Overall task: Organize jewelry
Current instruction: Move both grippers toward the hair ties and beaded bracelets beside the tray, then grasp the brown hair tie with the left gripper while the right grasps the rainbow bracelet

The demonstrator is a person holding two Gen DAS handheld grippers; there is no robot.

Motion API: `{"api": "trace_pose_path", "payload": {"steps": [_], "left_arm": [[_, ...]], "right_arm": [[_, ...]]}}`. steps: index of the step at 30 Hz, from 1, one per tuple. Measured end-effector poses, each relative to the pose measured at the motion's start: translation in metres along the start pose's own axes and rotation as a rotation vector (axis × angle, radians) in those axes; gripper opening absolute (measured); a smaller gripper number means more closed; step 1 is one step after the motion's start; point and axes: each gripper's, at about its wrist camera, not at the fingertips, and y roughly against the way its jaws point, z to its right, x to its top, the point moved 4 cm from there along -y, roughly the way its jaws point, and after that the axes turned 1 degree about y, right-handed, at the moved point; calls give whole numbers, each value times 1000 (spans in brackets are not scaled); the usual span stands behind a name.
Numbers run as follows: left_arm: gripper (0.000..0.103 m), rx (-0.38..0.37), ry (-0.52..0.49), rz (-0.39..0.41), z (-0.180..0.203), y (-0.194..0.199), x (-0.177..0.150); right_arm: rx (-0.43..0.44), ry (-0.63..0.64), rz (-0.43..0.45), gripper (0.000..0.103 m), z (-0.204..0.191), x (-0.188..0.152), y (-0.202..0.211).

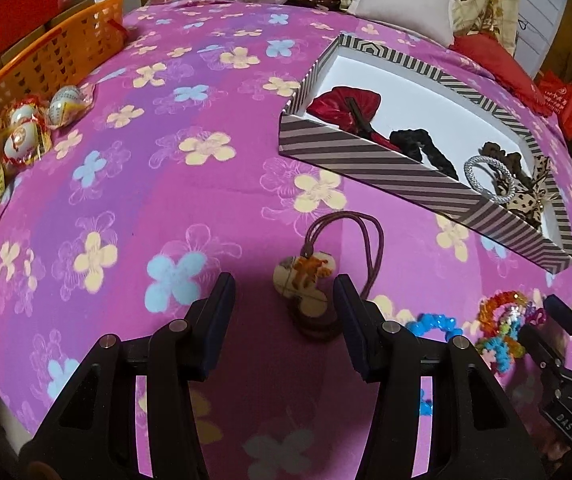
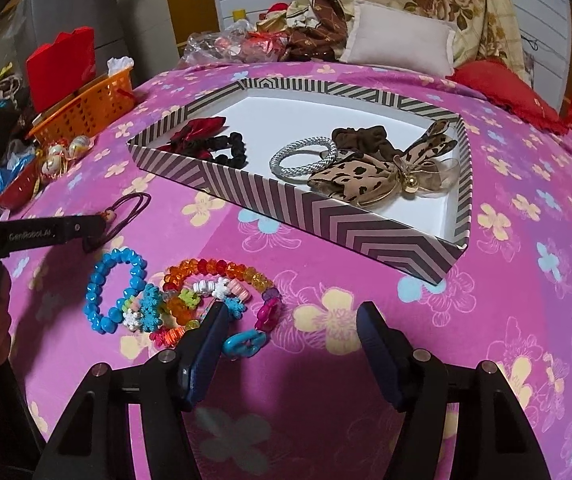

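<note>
A striped box (image 1: 370, 168) (image 2: 366, 232) on the pink flowered bedspread holds a red bow (image 1: 346, 106), black scrunchie (image 2: 232, 146), silver band (image 2: 304, 156), brown scrunchie (image 2: 362, 138) and leopard bow (image 2: 370, 178). My left gripper (image 1: 284, 292) is open, its jaws either side of a purple hair tie with a cream charm (image 1: 302, 276); the tie also shows in the right wrist view (image 2: 126, 208). My right gripper (image 2: 292, 316) is open and empty, its left finger (image 2: 206, 344) beside a pile of bead bracelets (image 2: 206, 300) and a blue bracelet (image 2: 114, 292).
An orange basket (image 1: 58, 56) (image 2: 86, 108) and wrapped egg-shaped items (image 1: 26, 128) sit at the bed's left edge. Pillows (image 2: 398, 38), wrapped packets and a red cushion (image 2: 502, 88) lie beyond the box. The bracelets also show in the left wrist view (image 1: 502, 320).
</note>
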Motion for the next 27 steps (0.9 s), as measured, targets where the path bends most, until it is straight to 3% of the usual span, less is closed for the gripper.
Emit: {"api": "trace_pose_path", "payload": {"steps": [4,10,13,14,15,16,21,27], "left_arm": [[59,-11,-14,1,3,-2,1],[59,4,-57,8,8,-5,3],[59,3,-66,16,8,-5,3],[58,4,-73,19,8,-5,2],[47,5,-79,26,9,-4,2],[30,6,-87,30,9,-3,2],[29,-50,-58,24,6,0,0],[29,-102,-5,43,1,20,1]], "right_arm": [[2,2,-2,60,0,1,0],[19,15,8,50,-3,2,-1],[43,26,12,38,-7,3,-1],[54,26,11,29,-8,2,0],[63,22,8,20,-8,2,0],[76,13,0,17,-7,1,0],[144,-59,-6,6,0,0,2],[149,-49,55,5,-3,14,26]]}}
